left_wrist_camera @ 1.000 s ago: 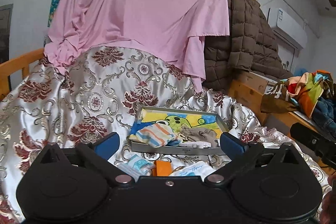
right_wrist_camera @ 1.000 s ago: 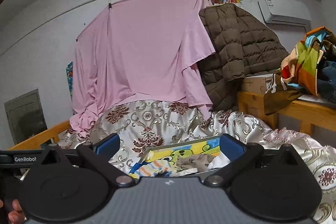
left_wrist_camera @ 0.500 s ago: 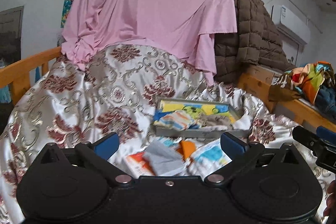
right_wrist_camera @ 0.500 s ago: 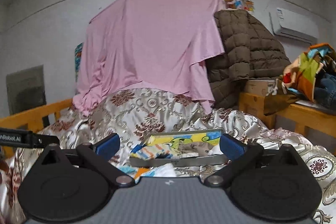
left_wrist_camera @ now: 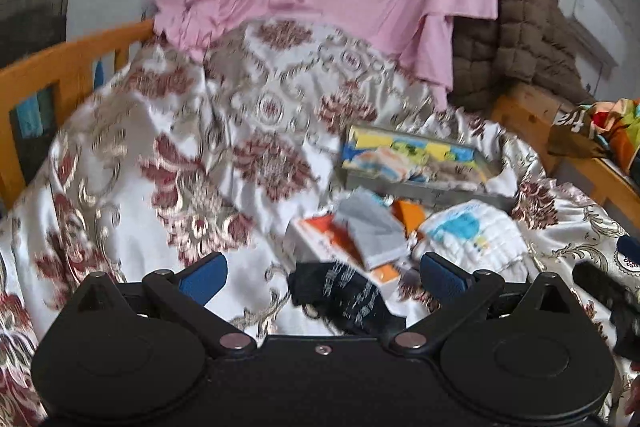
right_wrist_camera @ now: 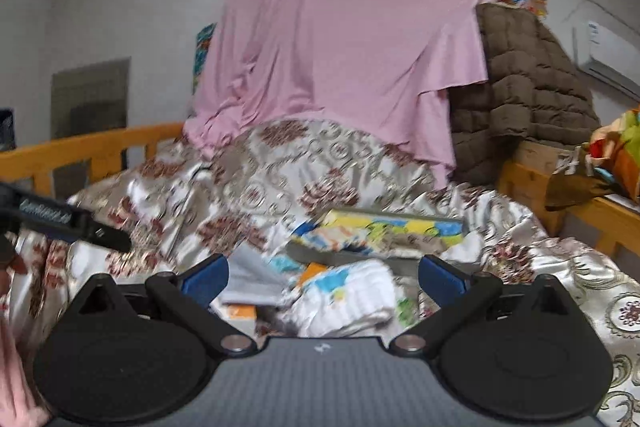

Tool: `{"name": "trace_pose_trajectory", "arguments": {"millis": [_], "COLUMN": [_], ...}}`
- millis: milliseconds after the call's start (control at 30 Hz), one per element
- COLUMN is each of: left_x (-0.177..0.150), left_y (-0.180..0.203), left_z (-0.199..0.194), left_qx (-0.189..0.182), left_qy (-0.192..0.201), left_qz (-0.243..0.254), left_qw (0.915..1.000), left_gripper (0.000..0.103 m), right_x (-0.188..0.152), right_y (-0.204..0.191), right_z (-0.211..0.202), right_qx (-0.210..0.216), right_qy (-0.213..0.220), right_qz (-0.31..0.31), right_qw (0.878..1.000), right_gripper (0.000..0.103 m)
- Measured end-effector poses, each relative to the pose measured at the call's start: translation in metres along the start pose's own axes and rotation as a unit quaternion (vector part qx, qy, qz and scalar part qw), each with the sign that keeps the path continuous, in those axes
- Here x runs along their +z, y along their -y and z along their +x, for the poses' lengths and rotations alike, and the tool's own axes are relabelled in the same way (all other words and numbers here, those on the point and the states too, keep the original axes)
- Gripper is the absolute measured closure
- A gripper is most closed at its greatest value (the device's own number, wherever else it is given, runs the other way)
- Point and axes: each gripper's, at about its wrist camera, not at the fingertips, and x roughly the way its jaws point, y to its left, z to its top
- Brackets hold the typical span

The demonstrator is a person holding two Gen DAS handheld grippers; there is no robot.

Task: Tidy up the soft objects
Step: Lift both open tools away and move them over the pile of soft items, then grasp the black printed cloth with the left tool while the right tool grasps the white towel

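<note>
Both views blurred by motion. Left claw (left_wrist_camera: pixel 322 277) stands wide, nothing between its blue pads; right claw (right_wrist_camera: pixel 322 277) likewise wide and empty.

Soft items lie in a loose pile on the patterned bedspread (left_wrist_camera: pixel 168 155), lower centre-right of the left wrist frame: a black sock (left_wrist_camera: pixel 348 297) nearest, between the left claw's fingers but not touched by them; a grey cloth (left_wrist_camera: pixel 374 227) just above it, lying over an orange-and-white item (left_wrist_camera: pixel 320 239); a white towel with blue print (left_wrist_camera: pixel 472 235) to the right. Above the pile, centre-right, sits the tray (left_wrist_camera: pixel 424 187) with a cartoon-printed bottom, already carrying some striped and brownish pieces. In the right wrist frame the white towel (right_wrist_camera: pixel 348 297) lies low centre, between that claw's fingers, with the tray (right_wrist_camera: pixel 352 259) behind it.

Judgement: step in hand is approach and selection; no item gripped yet. Sorting looks partly done, several pieces remaining outside the tray.

Next move calls for lowering one claw onto a single piece (black sock for left, towel for right), closing on a fold without snagging the bedspread, then carrying it to the tray.
</note>
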Motion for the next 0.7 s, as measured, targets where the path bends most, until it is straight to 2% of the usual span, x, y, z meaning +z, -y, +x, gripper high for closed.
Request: {"name": "trace_pose_trajectory", "arguments": {"millis": [233, 467, 700], "left_x": [-0.003, -0.008, -0.013], "left_y": [-0.006, 0.003, 0.014], "left_z": [0.024, 0.050, 0.079], "left_qx": [-0.001, -0.009, -0.015], "left_qy": [-0.047, -0.094, -0.124], "left_qz": [-0.009, 0.017, 0.053], "left_qw": [0.9989, 0.9954, 0.9907], "left_gripper": [0.001, 0.001, 0.001], "right_x": [-0.013, -0.024, -0.027], "right_y": [-0.024, -0.032, -0.022], "right_z": [0.019, 0.030, 0.044], "right_qx": [0.033, 0.021, 0.010], "right_qy": [-0.058, -0.104, -0.125], "right_qz": [-0.044, -0.074, -0.131], "right_qw": [0.997, 0.992, 0.983], "right_gripper": [0.000, 0.000, 0.000]}}
